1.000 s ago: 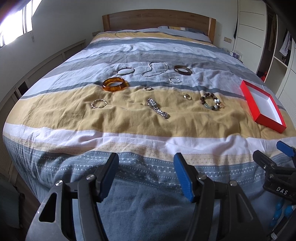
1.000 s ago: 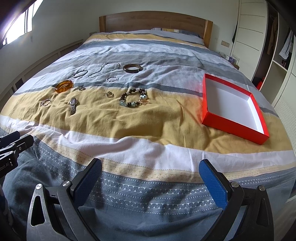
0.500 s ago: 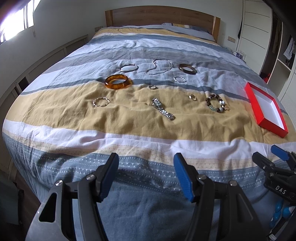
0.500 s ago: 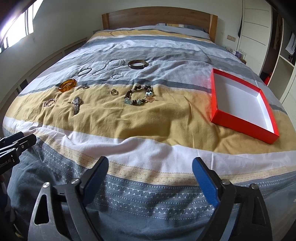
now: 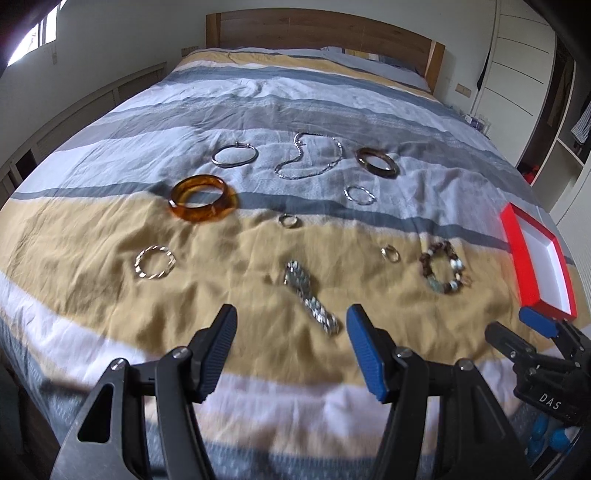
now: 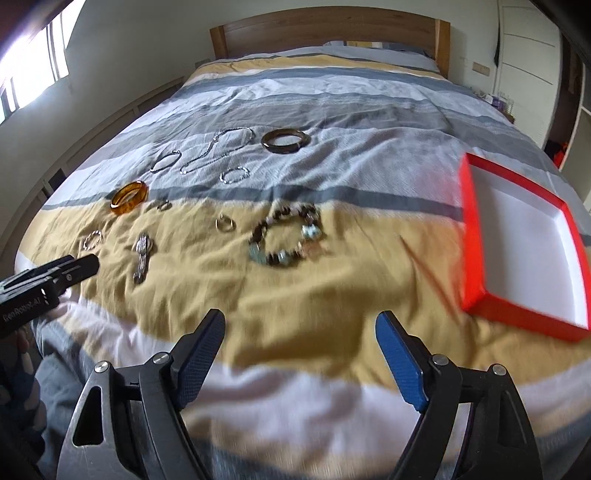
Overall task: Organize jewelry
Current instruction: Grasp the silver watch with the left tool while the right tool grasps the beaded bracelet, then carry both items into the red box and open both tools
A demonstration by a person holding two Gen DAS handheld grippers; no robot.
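Jewelry lies spread on a striped bedspread. An amber bangle point(image 5: 203, 198), a silver watch point(image 5: 312, 302), a beaded bracelet point(image 5: 443, 266), a dark bangle point(image 5: 377, 163), a chain necklace point(image 5: 308, 160) and several small rings and hoops show in the left wrist view. A red box with a white inside point(image 6: 524, 251) sits at the right, empty. My left gripper point(image 5: 290, 350) is open, just short of the watch. My right gripper point(image 6: 301, 360) is open over the yellow stripe, short of the beaded bracelet point(image 6: 286, 236).
The bed point(image 5: 332, 92) fills both views, with a wooden headboard point(image 5: 317, 33) at the far end. White wardrobes and open shelves point(image 5: 517, 74) stand to the right. A low wall ledge point(image 5: 92, 107) runs along the left.
Both grippers have moved forward over the bed, from its foot edge toward the jewelry. The right gripper's jaws have narrowed somewhat. Nothing has been picked up.
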